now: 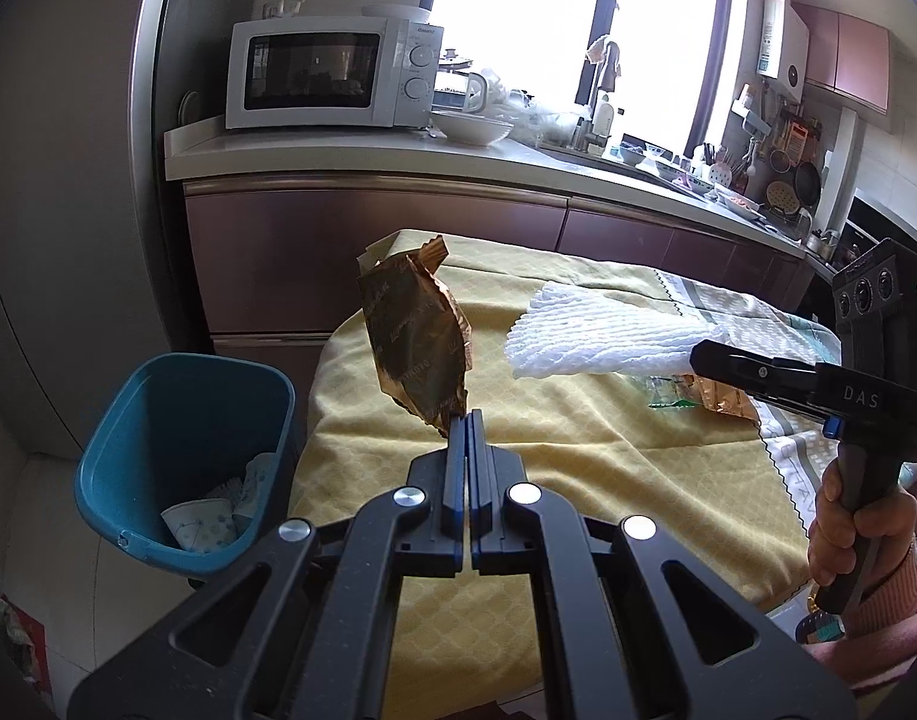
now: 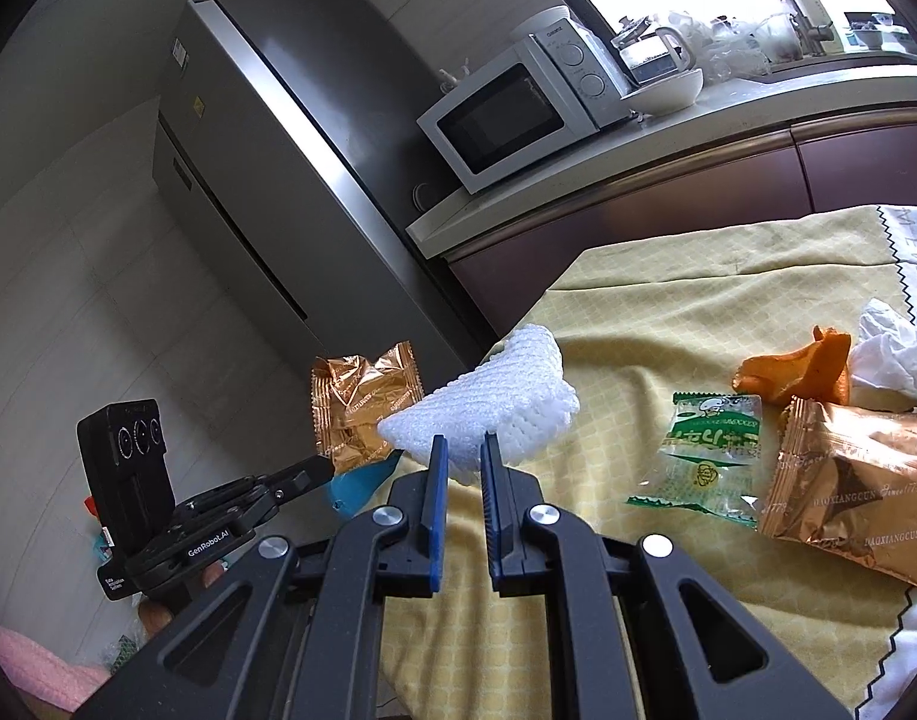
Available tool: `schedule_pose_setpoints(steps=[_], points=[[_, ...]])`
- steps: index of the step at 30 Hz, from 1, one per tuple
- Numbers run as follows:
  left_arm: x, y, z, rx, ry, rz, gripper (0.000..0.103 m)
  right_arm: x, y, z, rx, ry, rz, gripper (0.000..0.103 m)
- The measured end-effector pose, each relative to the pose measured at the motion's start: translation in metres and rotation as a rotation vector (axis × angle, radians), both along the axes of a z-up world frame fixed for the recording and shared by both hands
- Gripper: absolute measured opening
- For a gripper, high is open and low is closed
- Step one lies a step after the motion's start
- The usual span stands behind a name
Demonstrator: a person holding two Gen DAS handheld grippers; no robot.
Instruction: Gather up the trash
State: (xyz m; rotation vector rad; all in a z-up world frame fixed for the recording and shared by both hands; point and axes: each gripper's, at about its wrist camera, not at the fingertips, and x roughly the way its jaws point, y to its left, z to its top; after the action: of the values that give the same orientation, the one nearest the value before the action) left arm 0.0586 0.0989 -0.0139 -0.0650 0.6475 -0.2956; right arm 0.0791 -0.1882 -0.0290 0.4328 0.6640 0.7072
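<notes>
My left gripper point(image 1: 467, 417) is shut on the corner of a copper foil snack wrapper point(image 1: 419, 339) and holds it up above the table's left edge, near the blue trash bin point(image 1: 176, 462) on the floor. The wrapper also shows in the right wrist view point(image 2: 362, 405), with the left gripper point(image 2: 323, 468) beside it. My right gripper point(image 2: 461, 450) is shut on a white foam fruit net point(image 2: 488, 405) and holds it above the yellow tablecloth point(image 2: 668, 312). The net also shows in the left wrist view point(image 1: 596, 330), with the right gripper point(image 1: 698, 354) at its right end.
On the cloth lie a green-and-clear wrapper point(image 2: 707, 453), another copper wrapper point(image 2: 854, 480), an orange peel point(image 2: 800, 372) and crumpled tissue point(image 2: 896, 354). The bin holds paper scraps point(image 1: 218, 516). A fridge point(image 2: 290, 180), a microwave point(image 1: 332, 72) and a cluttered counter point(image 1: 518, 150) stand behind.
</notes>
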Motion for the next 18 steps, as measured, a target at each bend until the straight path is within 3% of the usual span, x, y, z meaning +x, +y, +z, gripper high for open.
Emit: schedule_pose_setpoints(steps=[18], points=[[-0.007,0.037,-0.002,-0.004,0.016,0.077,0.001,0.014,0.037,-0.001,-0.022,0.005,0.085,0.010]])
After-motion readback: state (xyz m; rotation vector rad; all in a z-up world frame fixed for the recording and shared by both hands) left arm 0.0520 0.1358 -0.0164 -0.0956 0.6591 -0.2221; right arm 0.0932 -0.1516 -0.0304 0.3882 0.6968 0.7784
